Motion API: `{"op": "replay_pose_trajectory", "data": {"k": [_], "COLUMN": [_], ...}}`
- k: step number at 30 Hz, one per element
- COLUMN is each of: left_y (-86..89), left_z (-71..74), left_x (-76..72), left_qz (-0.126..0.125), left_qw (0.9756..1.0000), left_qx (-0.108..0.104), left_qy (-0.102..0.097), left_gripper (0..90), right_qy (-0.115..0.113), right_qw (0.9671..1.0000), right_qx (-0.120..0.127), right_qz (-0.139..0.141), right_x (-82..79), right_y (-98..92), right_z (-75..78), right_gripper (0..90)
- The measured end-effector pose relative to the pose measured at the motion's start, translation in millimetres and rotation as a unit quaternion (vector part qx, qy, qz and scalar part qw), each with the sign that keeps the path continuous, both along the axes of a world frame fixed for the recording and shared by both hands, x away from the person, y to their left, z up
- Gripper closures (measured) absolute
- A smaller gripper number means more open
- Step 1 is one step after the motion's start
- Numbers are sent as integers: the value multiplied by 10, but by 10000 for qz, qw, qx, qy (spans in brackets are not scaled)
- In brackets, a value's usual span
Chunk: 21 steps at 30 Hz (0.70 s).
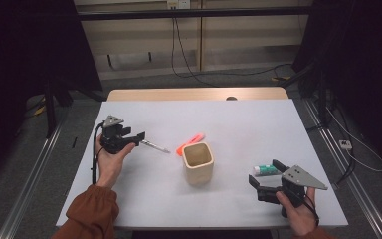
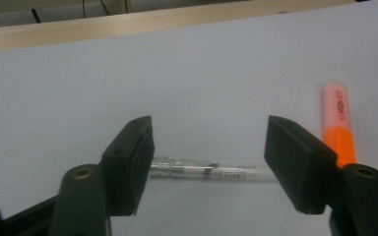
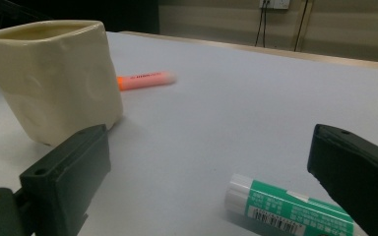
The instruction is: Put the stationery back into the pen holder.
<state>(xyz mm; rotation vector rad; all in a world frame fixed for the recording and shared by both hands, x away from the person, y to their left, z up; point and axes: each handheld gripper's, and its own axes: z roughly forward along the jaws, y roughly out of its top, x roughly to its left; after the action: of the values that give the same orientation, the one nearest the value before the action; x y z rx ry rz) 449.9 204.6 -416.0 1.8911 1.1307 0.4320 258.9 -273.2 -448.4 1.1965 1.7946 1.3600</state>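
A: Hovering low over the table (image 1: 258, 119), the left gripper (image 1: 140, 135) has a clear ballpoint pen (image 1: 155, 146) lined up between its jaws.

B: Clamped on it?

A: No. In the left gripper view the pen (image 2: 202, 171) lies flat on the white surface, crosswise between the two black jaws, with its ends running behind both pads. The jaws stand partly apart with daylight between them, so nothing is gripped.

B: What's next to it?

A: An orange highlighter (image 2: 338, 123) just past the right-hand jaw in that view. From above, the highlighter (image 1: 190, 143) lies between the pen's tip and a cream square pen cup (image 1: 198, 162), just behind the cup's rim.

B: And the other side?

A: The right gripper (image 1: 264, 174) sits at the near right of the table, jaws spread wide and released. A green-and-white glue stick (image 1: 265, 170) lies on the table between them. In the right gripper view the glue stick (image 3: 285, 206) rests close by the right-hand jaw, untouched, with the cup (image 3: 54, 78) upright off to the left and the highlighter (image 3: 145, 80) behind it.
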Motion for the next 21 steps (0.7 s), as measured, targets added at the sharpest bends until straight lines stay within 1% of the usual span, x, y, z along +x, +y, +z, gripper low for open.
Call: {"op": "replay_pose_trajectory", "data": {"k": [3, 4, 6, 8, 11, 13, 15, 16, 18, 19, 21], "left_y": [1, 2, -1, -11, -22, -45, -65, -78, -95, -96, -106], "left_z": [-36, -47, -72, -88, -96, -89, -85, -90, -121, -144, -194], "left_x": [71, 92, 137, 175, 250, 307, 359, 377, 402, 411, 424], "left_qz": [61, 62, 42, 62, 8, 26, -49, -67, -47, -73, -100], "left_qw": [9998, 9997, 9995, 9995, 9994, 9994, 9991, 9991, 9990, 9992, 9991], "left_qx": [-128, -102, -82, -55, 43, 116, 257, 314, 348, 288, 273], "left_qy": [166, 224, 294, 319, 357, 338, 333, 289, 278, 278, 308], "left_gripper": [579, 614, 733, 801, 899, 900, 900, 900, 900, 900, 900], "right_qy": [10, 12, 8, 11, 8, 11, 15, 13, 17, 20, 27], "right_qw": [10000, 10000, 10000, 10000, 10000, 10000, 10000, 10000, 10000, 10000, 10000], "right_qx": [-15, -19, -3, -15, -6, -1, -2, -1, -2, 1, 0], "right_qz": [26, 21, 15, 27, 30, 27, 38, 47, 58, 58, 67], "right_x": [6, 10, 17, 22, 22, 24, 24, 24, 25, 25, 25], "right_y": [5, 6, 9, 9, 9, 9, 11, 13, 14, 13, 12], "right_z": [0, -1, -2, -4, -4, -4, -3, -3, -4, -5, -6], "right_gripper": [24, 24, 24, 24, 24, 24, 24, 24, 24, 24, 24]}}
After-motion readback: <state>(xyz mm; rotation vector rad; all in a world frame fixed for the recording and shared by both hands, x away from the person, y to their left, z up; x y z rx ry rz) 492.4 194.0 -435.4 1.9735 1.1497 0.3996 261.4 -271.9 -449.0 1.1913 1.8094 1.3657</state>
